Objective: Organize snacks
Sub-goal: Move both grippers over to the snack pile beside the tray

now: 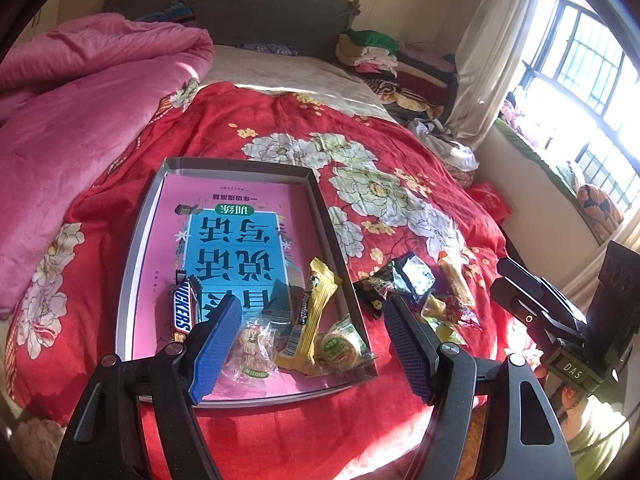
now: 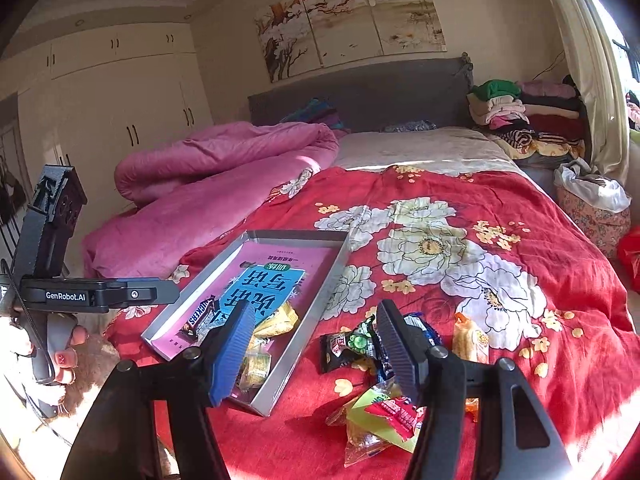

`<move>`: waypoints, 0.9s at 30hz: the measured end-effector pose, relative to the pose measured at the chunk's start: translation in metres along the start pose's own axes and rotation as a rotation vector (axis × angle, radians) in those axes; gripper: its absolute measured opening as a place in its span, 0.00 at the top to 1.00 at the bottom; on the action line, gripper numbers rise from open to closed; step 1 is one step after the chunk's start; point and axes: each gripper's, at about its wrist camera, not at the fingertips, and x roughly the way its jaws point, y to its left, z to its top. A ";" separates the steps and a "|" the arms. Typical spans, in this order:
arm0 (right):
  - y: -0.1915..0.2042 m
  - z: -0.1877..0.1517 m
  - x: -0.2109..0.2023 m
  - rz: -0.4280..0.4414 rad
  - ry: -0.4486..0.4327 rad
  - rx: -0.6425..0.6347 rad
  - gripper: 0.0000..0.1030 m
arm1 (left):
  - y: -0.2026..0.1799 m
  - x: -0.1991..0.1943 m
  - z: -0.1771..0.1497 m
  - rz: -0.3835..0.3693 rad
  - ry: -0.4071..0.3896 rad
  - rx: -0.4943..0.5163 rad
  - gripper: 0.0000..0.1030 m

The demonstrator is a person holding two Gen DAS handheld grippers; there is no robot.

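Note:
A shallow grey tray [image 1: 138,236] [image 2: 320,304] lies on the red floral bedspread, lined with a pink and blue book. In it are a Snickers bar [image 1: 185,312] [image 2: 200,314], a yellow candy stick [image 1: 310,316], a round green-wrapped cake [image 1: 342,346] and a clear-wrapped pastry [image 1: 250,350]. Loose snacks lie right of the tray: a black packet [image 1: 378,282] [image 2: 348,344], a blue packet [image 1: 418,274], an orange stick [image 1: 456,280] [image 2: 470,338] and a yellow-red packet [image 2: 384,414]. My left gripper [image 1: 310,314] is open and empty above the tray's near corner. My right gripper [image 2: 316,320] is open and empty above the loose snacks.
A pink quilt [image 1: 80,92] [image 2: 208,184] is heaped on the bed's left. Folded clothes [image 1: 384,60] [image 2: 524,116] are stacked at the head's right. A window ledge [image 1: 560,152] runs along the right. The other gripper's body shows in each view [image 1: 560,320] [image 2: 80,296].

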 end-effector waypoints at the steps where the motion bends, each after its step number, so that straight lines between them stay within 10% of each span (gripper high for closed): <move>1: -0.002 0.000 -0.001 -0.002 -0.003 0.003 0.39 | -0.002 0.000 0.000 -0.002 0.001 0.003 0.27; 27: -0.053 -0.003 -0.028 -0.100 -0.065 0.113 0.34 | -0.061 0.013 0.001 -0.116 0.043 0.065 0.24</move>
